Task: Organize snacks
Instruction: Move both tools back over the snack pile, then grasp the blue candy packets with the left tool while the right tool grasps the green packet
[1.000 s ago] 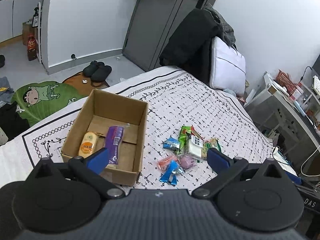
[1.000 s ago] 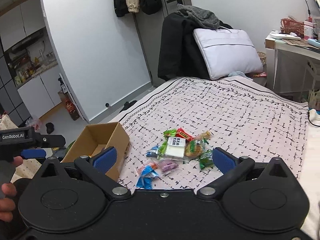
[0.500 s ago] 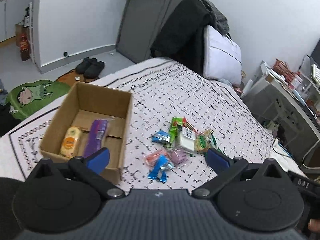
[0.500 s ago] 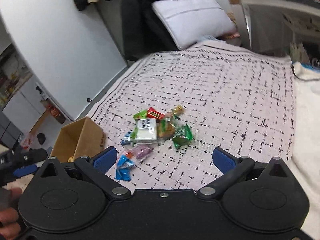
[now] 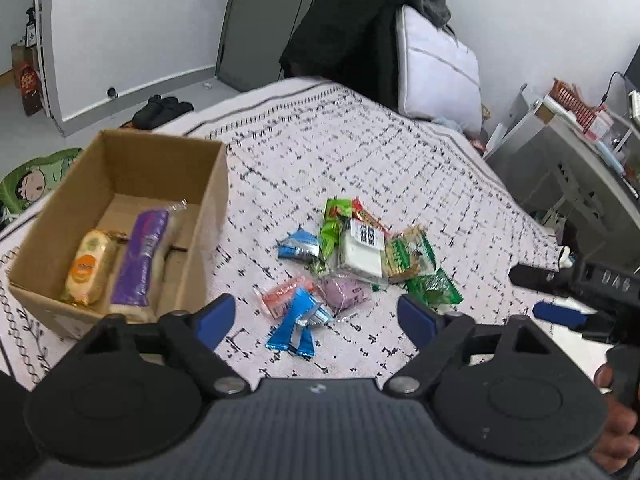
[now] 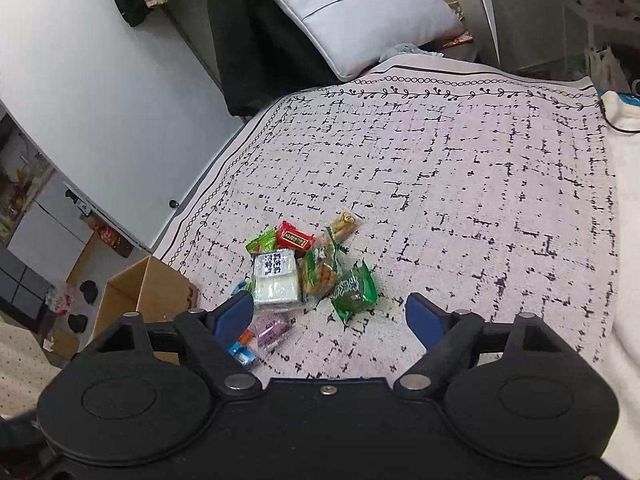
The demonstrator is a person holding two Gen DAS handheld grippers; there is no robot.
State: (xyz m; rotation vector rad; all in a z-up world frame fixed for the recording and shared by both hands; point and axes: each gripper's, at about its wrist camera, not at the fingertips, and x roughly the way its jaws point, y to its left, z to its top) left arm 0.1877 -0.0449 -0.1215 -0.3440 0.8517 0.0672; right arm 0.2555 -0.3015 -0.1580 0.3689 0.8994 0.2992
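Snacks (image 5: 352,256) lie in a loose pile on the patterned bedspread (image 5: 400,168) at the centre of the left wrist view, well apart from nothing but the cardboard box (image 5: 208,216) just to their left, which already holds a yellow packet (image 5: 86,266) and a purple packet (image 5: 142,258). The left gripper (image 5: 316,318) hangs above the blue wrappers (image 5: 298,322) at the near edge of the pile, its jaws closing with nothing yet between them. The right gripper (image 6: 330,314) sits low in its own frame over the green packet (image 6: 354,288), jaws likewise closing on empty air. This looks like the approach to a pick: each tool probably needs to drop onto one wrapper, pinch it cleanly without dragging neighbours, then carry it to the box.
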